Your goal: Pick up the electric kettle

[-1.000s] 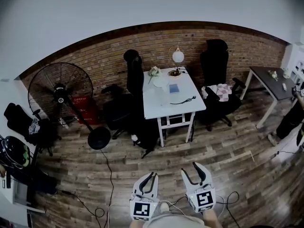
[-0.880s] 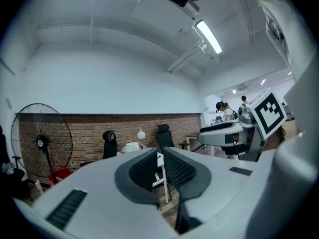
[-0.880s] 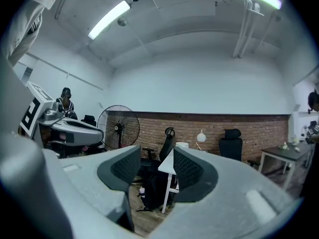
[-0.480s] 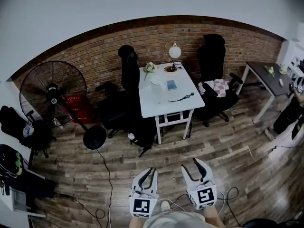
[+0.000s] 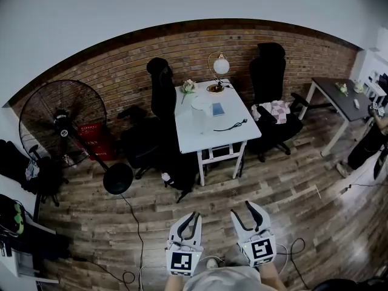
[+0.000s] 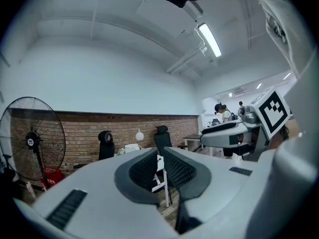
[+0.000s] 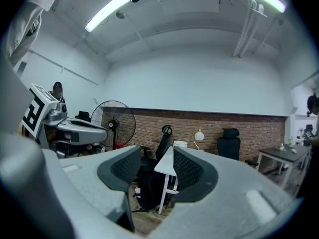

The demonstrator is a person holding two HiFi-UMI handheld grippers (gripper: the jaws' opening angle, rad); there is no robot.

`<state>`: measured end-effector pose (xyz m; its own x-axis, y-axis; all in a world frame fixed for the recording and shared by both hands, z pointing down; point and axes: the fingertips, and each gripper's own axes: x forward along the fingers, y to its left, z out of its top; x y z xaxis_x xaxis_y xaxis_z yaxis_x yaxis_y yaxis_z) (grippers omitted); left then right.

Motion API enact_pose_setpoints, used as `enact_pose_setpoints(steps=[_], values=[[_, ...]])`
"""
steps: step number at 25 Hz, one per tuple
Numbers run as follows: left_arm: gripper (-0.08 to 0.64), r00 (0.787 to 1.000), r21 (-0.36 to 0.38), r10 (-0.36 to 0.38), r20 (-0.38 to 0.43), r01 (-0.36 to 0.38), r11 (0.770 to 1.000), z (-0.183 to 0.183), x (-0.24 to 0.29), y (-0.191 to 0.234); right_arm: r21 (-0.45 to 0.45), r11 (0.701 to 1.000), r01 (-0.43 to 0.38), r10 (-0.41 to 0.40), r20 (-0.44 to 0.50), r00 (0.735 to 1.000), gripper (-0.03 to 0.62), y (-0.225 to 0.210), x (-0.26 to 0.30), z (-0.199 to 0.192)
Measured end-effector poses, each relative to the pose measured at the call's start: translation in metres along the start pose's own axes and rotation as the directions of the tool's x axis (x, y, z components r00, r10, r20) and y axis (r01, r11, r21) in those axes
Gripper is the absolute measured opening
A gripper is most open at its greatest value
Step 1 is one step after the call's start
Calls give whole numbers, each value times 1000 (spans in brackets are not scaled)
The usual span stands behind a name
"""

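The electric kettle (image 5: 199,117) shows as a small pale vessel on the white table (image 5: 233,139) by the brick wall, far ahead of both grippers. It appears as a white cylinder (image 7: 180,144) in the right gripper view and as a pale shape (image 6: 130,147) in the left gripper view. My left gripper (image 5: 194,215) is at the bottom of the head view, shut with nothing between its pads (image 6: 160,156). Beside it my right gripper (image 5: 241,208) is open and empty (image 7: 157,156). Both point level at the table.
The table also holds a globe lamp (image 5: 220,65), flowers (image 5: 189,86), a blue book (image 5: 218,109) and a black cable (image 5: 231,126). Black office chairs (image 5: 159,102) (image 5: 271,71) flank it. A standing fan (image 5: 60,126) is left; cables (image 5: 138,235) cross the wooden floor.
Both grippers have drifted a little across the floor with the person, and the fan and the room have slid leftward in the head view. Neither gripper's jaws have changed.
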<state>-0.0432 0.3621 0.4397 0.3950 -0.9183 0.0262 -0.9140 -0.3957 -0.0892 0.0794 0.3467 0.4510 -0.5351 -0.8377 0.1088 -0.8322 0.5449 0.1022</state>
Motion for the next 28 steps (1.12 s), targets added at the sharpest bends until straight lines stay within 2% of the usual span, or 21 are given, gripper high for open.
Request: enact_pose_setpoints(steps=[6,10,13,19,28], values=[[38,1000,17,-2,20,2,1000,1,19,10,2,1000,-11,11,3,1000,206,-7,21,-3],[38,999,2,17,-36,-17,1000,-14,31,21,2,1000,-20,20,10,1000,207,-13,40,-6],[40,999,4,27,-43,-27,1000,-18,46,29,5,999,-32,32,11,999,207,-20,57,-9],[46,995,-8,42,-94,-43,999,-28,91,46,12,998,-62,62,-4,998,207,-46,100,-11],[48,994,15,68,-84,-67,998,-21,167,65,24,994,-106,107,-12,994,207,-98,160,-7]])
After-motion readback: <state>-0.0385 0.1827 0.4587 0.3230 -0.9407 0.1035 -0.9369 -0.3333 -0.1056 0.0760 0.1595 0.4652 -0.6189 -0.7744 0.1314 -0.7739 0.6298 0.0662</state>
